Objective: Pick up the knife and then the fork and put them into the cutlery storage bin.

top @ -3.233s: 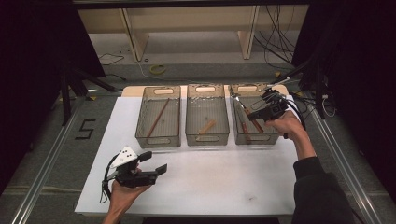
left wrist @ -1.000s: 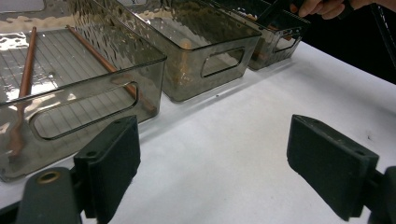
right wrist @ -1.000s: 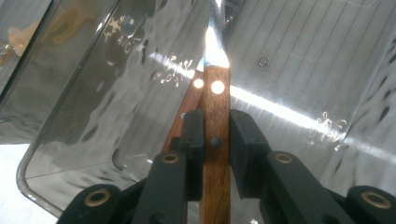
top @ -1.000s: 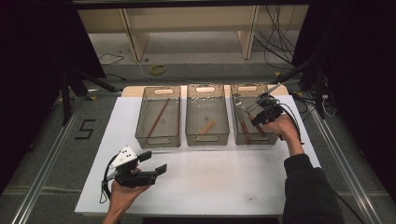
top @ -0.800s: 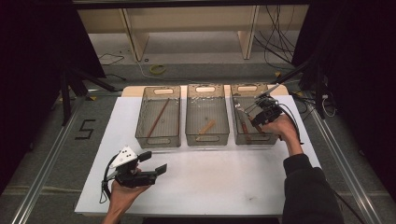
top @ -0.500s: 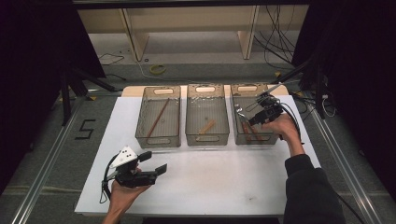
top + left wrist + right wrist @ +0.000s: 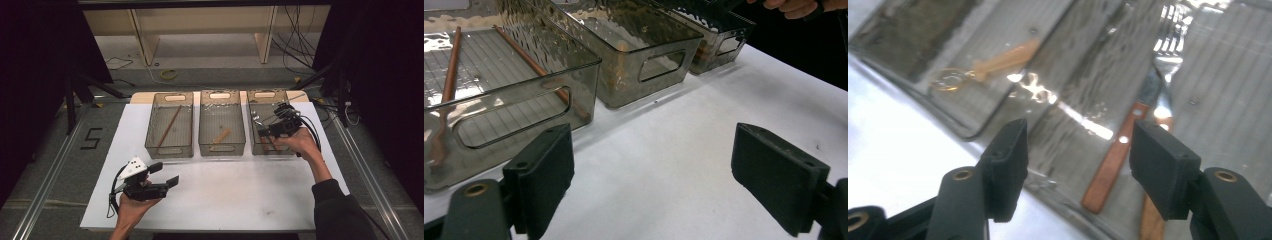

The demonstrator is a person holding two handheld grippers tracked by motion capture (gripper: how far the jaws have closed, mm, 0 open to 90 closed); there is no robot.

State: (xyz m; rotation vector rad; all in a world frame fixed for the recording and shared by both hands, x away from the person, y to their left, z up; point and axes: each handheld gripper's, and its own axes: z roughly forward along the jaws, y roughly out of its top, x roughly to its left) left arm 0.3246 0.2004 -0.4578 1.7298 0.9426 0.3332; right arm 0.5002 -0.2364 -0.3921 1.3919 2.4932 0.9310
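Just above bin rim, claw agape

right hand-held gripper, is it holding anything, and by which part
Nothing. The right hand-held gripper has just been opening; its jaws stand apart and empty above the wooden-handled utensils in the right bin.

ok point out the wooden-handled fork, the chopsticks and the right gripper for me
fork (image 7: 1108, 175): right gripper view, on its wooden handle, in the right bin
chopsticks (image 7: 169, 129): high view, mid-length of the sticks, in the left bin
right gripper (image 7: 1075, 167): right gripper view, midway between its open jaws
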